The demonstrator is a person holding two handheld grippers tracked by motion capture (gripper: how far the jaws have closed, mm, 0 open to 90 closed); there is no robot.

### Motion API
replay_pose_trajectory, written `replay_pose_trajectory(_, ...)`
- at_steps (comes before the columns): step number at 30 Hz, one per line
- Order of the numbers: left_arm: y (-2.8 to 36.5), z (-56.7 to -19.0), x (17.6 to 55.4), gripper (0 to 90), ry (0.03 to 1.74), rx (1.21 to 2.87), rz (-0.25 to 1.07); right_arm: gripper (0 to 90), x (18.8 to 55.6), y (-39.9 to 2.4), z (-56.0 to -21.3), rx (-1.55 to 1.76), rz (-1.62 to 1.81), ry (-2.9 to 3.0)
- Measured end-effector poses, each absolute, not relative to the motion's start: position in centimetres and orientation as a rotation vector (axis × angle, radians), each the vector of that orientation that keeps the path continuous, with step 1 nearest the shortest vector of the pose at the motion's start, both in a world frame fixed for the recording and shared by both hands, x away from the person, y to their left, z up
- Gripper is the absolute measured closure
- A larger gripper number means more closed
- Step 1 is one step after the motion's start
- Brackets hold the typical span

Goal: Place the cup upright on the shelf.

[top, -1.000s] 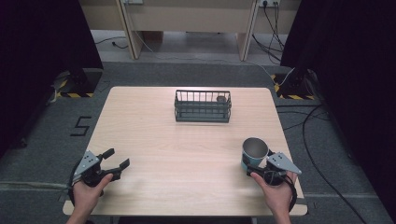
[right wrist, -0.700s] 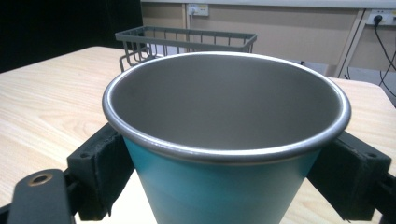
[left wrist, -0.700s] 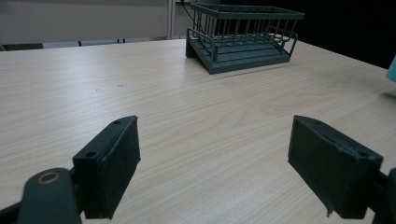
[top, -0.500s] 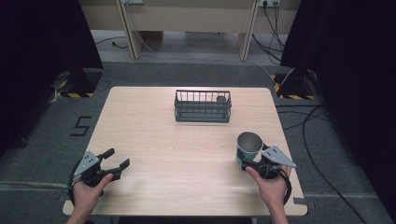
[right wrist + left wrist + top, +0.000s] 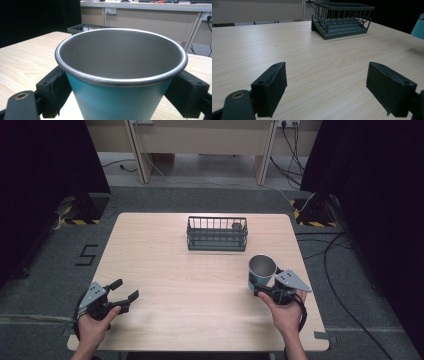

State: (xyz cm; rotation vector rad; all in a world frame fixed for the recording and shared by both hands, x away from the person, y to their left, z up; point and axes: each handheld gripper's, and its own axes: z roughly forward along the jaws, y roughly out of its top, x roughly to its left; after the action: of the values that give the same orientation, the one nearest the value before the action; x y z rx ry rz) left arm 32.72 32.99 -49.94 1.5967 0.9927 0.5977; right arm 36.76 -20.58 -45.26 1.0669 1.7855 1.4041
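Right claw (image 5: 266,289) grips the teal cup (image 5: 261,271) upright at the tabletop's (image 5: 200,285) right side; the wire basket (image 5: 217,234) lies ahead and leftward. Left claw (image 5: 122,296) sits open, far off.

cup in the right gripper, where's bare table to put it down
Bare wood runs across the middle of the table, between the wire basket and the near edge, and along the left side ahead of the left gripper. The cup sits in the right gripper; the basket's strip is tightest.
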Motion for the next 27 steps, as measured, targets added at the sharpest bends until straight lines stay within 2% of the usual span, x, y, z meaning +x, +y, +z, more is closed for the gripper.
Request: replay_pose_trajectory(27, 33.0, -49.9, 32.7, 16.2, 0.994, 1.596, 0.597, 15.1, 39.5, -18.7, -43.6, 1.027, 1.436, 1.772)
